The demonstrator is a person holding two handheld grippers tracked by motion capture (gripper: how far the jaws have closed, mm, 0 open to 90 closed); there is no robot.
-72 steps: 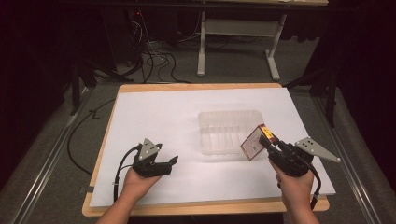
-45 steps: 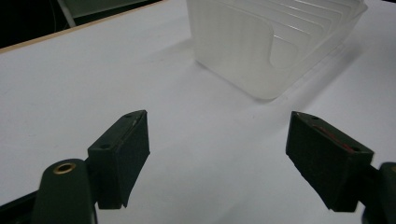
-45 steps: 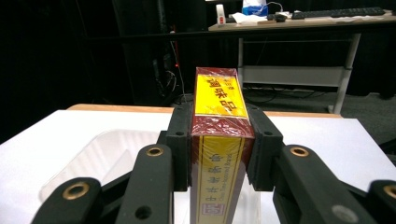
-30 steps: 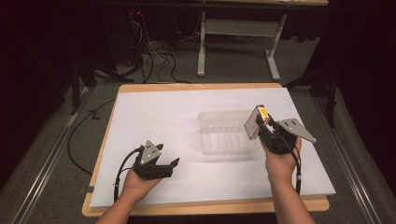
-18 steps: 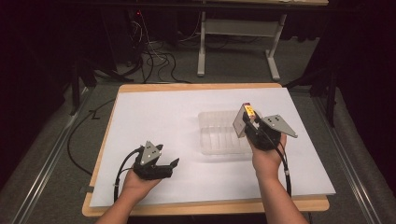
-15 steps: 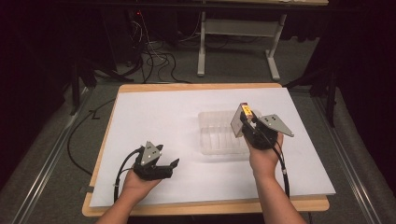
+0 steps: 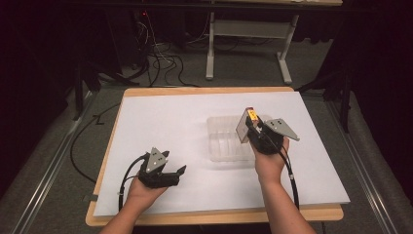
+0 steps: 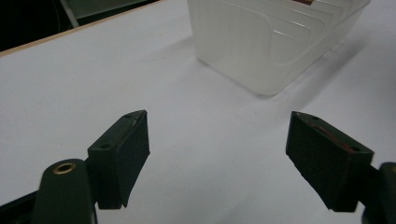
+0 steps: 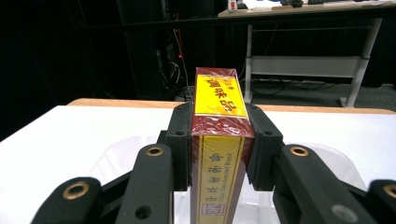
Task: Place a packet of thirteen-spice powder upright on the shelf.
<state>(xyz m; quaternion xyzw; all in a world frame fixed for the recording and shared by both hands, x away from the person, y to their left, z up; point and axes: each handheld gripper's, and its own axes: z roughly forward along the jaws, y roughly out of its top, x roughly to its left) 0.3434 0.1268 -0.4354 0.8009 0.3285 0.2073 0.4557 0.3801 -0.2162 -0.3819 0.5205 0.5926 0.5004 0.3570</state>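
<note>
A dark red and yellow box (image 9: 219, 135) with printed characters is clamped between the jaws of my right gripper (image 9: 219, 140). In the high view that right gripper (image 7: 251, 127) holds the box (image 7: 245, 124) above the right part of a clear plastic container (image 7: 226, 137) on the white sheet. My left gripper (image 7: 168, 173) rests low near the table's front left, jaws wide open and nothing between them. From the left gripper view, the container (image 8: 273, 37) stands ahead, beyond the two black pads (image 8: 122, 154).
The white sheet (image 7: 160, 122) covers a wooden table (image 7: 214, 217). Behind the table are cables on the floor (image 7: 160, 58) and a white desk frame (image 7: 248, 34). Dark surroundings flank both sides.
My right gripper carried the box from the table's right side leftward and away from the person, until it is over the container. The left gripper stayed put.
</note>
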